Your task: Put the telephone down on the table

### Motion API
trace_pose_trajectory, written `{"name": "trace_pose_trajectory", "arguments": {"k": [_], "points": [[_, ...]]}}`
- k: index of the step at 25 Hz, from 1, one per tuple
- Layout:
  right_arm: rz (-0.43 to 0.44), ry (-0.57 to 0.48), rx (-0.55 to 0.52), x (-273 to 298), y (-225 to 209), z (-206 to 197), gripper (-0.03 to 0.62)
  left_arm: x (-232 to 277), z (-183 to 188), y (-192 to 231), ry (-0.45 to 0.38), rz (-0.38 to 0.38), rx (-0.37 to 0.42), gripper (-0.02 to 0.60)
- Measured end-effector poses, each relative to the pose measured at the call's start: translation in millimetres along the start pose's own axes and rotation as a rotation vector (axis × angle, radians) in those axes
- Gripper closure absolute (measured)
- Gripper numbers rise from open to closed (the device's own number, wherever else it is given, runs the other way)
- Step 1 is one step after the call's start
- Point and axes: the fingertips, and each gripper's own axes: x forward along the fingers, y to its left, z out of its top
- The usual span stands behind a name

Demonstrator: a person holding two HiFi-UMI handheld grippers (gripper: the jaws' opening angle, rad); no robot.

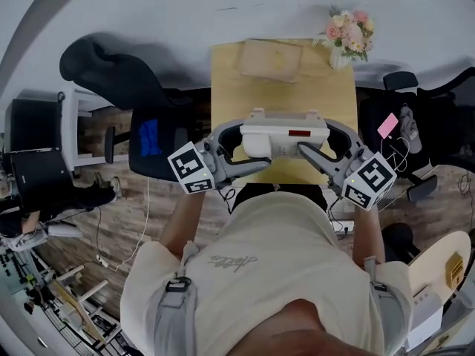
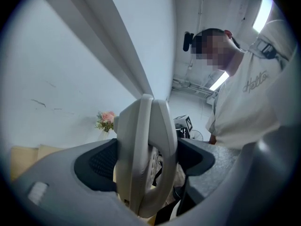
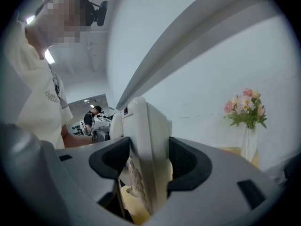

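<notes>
- Wooden surface (image 1: 230,87) stretches toward 12 o'clock, flowers (image 1: 345,34) at 1 o'clock.
- Telephone (image 1: 282,136) hangs above its near edge at 6 o'clock, left gripper (image 2: 146,159) clenched on one end, right gripper (image 3: 149,161) on the other.
- Set down here, it could overhang and tip off; letting one side go first could swing it and shake the handset (image 1: 257,145) loose.

The person's torso (image 1: 274,258) hides the near end of the table (image 1: 230,87), and the telephone (image 1: 284,136) covers the tabletop beneath it. The red display (image 1: 300,133) on the telephone is too small to read. What the flat tan thing (image 1: 269,59) at the table's far end is cannot be told. In the left gripper view the handset (image 2: 164,140) screens most of the keypad (image 2: 153,162), and the telephone's lower end drops out of sight behind the body of the left gripper (image 2: 146,159). A distant person (image 3: 92,117) in the right gripper view is too small to make out.
</notes>
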Motion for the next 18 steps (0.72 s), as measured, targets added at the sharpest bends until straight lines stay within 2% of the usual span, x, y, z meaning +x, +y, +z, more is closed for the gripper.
{"name": "trace_pose_trajectory", "arguments": {"k": [8, 18], "points": [[0.068, 0.003, 0.039, -12, -44, -6, 0.344, 39, -10, 16, 0.02, 0.072, -0.042, 0.192], [0.113, 0.024, 0.1, -18, -61, -22, 0.343, 53, -25, 20, 0.049, 0.117, -0.1, 0.193]]}}
